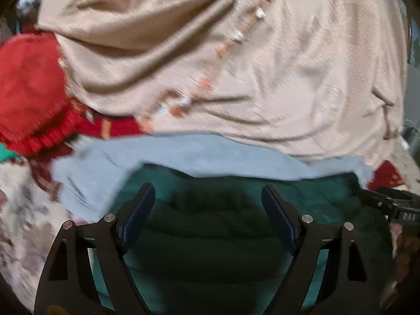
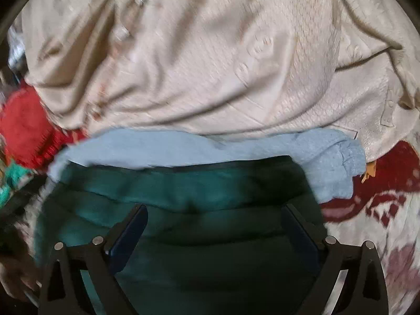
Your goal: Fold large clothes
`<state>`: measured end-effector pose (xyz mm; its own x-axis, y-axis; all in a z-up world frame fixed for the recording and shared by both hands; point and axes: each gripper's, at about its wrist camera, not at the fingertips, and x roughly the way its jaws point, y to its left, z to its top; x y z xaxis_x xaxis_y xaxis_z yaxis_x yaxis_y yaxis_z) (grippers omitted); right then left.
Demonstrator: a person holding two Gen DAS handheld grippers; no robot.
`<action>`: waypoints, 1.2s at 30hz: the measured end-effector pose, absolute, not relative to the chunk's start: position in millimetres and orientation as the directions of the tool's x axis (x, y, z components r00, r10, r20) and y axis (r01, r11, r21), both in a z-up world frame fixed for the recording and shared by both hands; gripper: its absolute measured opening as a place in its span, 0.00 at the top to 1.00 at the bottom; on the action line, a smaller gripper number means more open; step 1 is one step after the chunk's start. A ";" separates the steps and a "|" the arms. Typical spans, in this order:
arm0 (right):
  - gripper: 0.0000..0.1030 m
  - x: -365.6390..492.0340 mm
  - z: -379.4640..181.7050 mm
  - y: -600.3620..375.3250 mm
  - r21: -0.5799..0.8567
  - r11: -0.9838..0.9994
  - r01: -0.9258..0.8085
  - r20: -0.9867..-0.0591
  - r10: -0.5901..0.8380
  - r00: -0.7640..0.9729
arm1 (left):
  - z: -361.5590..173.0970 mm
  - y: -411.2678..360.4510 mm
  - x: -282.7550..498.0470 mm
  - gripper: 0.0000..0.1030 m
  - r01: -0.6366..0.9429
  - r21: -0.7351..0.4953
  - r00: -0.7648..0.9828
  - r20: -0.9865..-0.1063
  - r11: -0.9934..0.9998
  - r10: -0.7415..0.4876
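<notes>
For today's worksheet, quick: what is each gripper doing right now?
Left gripper: open, holding nothing.
Right gripper: open, holding nothing.

**Open left gripper over a stack of clothes**

The left gripper [image 1: 208, 204] sits at 6 o'clock, its two dark blue-padded fingers [image 1: 139, 212] spread wide with nothing between them. Beneath lies a dark teal folded garment [image 1: 210, 236]. Just past it, toward 12 o'clock, a pale blue knitted cloth [image 1: 183, 155] lies across the teal one's far edge. A large beige textured garment [image 1: 262, 65] fills the upper half. At 9 o'clock sits a red fuzzy garment [image 1: 29, 86]. A floral red-and-cream bedspread [image 1: 21, 210] shows at 8 o'clock.
</notes>
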<state>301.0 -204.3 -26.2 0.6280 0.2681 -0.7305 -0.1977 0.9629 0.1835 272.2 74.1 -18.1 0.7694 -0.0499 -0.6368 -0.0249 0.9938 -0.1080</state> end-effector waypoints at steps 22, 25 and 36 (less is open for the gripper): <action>0.00 307.6 -87.4 -185.2 0.073 0.970 -0.232 -0.784 0.200 0.588 | -83.0 41.7 283.3 0.15 -0.079 0.021 0.671 -0.739 0.997 0.068; 0.00 308.3 -91.8 -186.8 0.087 0.967 -0.239 -0.771 0.217 0.599 | -85.1 38.5 279.0 0.15 -0.101 0.044 0.694 -0.712 0.994 0.102; 0.00 292.6 -49.5 -196.4 0.058 0.987 -0.153 -0.730 0.146 0.668 | -47.1 54.4 264.0 0.14 -0.122 -0.021 0.733 -0.676 0.992 0.076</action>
<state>292.6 -196.4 -49.5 0.6679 0.1464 -0.7297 -0.1528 0.9866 0.0580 264.0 54.4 -47.1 0.7330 0.0756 -0.6760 -0.1216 0.9924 -0.0209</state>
